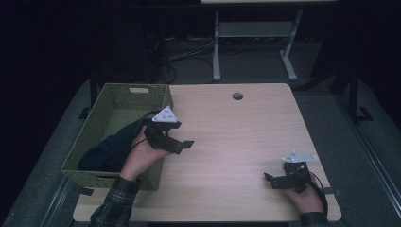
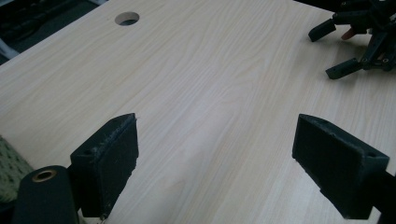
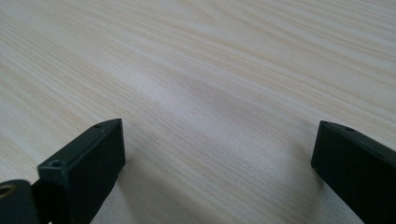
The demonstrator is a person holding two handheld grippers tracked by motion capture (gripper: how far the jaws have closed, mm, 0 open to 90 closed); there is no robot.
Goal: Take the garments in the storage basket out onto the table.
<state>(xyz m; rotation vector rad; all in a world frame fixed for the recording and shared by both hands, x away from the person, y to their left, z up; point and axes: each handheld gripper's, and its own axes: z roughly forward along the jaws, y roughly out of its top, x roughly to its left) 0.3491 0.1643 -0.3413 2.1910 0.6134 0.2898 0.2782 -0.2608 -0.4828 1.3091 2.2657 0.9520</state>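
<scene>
No readable text, label, brand or number anywhere (only small dark marks, too blurred to read, on the left gripper's (image 1: 182, 146) grey plate (image 1: 165, 115)).

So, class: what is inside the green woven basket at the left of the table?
The green woven basket holds a dark cloth bunched toward its near end. Whatever lies under the cloth is covered and cannot be seen.
</scene>
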